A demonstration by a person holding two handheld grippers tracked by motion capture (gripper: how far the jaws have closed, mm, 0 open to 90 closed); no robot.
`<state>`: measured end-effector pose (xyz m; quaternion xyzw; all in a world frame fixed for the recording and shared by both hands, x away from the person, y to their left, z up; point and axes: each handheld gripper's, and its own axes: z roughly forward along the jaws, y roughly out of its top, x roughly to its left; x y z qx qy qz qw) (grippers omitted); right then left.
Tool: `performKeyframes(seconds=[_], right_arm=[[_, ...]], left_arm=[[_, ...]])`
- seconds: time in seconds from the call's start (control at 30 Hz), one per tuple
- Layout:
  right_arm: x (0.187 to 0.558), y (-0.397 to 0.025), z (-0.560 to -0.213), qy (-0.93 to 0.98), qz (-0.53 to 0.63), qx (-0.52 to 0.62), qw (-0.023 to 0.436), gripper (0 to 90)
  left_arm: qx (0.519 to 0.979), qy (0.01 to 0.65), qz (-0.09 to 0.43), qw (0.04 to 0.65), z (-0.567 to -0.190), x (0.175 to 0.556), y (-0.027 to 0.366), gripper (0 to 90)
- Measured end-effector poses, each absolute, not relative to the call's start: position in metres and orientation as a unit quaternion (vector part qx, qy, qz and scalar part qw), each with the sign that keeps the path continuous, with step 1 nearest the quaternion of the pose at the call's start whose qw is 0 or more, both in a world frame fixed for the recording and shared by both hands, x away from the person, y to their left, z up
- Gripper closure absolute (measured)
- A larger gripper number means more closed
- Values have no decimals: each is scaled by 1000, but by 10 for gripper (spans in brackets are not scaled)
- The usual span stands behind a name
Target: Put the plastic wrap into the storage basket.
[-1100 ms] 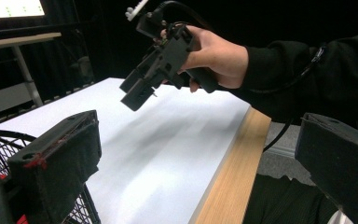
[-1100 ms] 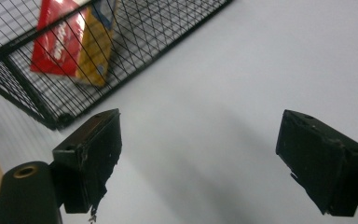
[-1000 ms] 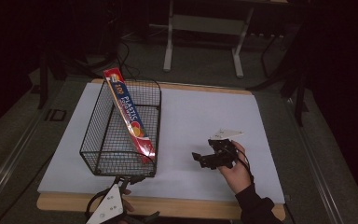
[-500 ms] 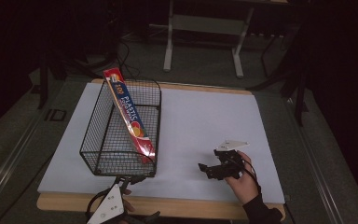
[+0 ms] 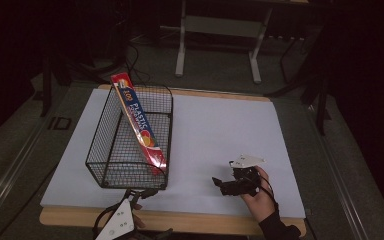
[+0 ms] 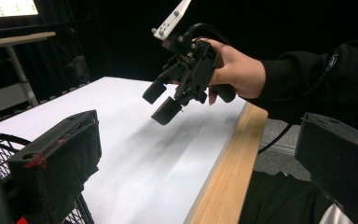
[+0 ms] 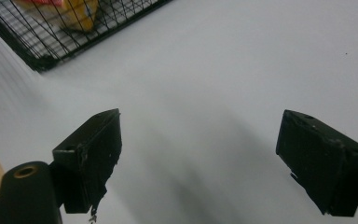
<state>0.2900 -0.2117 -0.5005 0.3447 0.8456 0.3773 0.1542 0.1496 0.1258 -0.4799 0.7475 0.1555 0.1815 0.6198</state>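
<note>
At the table's (image 5: 205, 222) near edge we hold the left hand-held gripper (image 5: 130, 220) with its jaws spread wide and empty. Further in, our right hand-held gripper (image 5: 220, 184) hovers over the white sheet (image 5: 220, 130), jaws apart, gripping nothing. Beyond, a red plastic-wrap box (image 5: 139, 121) leans tilted inside the black wire basket (image 5: 105, 150).

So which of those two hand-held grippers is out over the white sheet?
The right hand-held gripper, held above the white sheet right of the wire basket. The left hand-held gripper sits back at the table's near edge.
</note>
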Motion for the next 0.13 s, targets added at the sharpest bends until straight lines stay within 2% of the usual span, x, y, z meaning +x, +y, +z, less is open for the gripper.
performKeyframes(seconds=[0.13], right_arm=[[291,-211,-504,849,371,345,152,142]], left_arm=[[746,156,181,622,-480,149,126,9]])
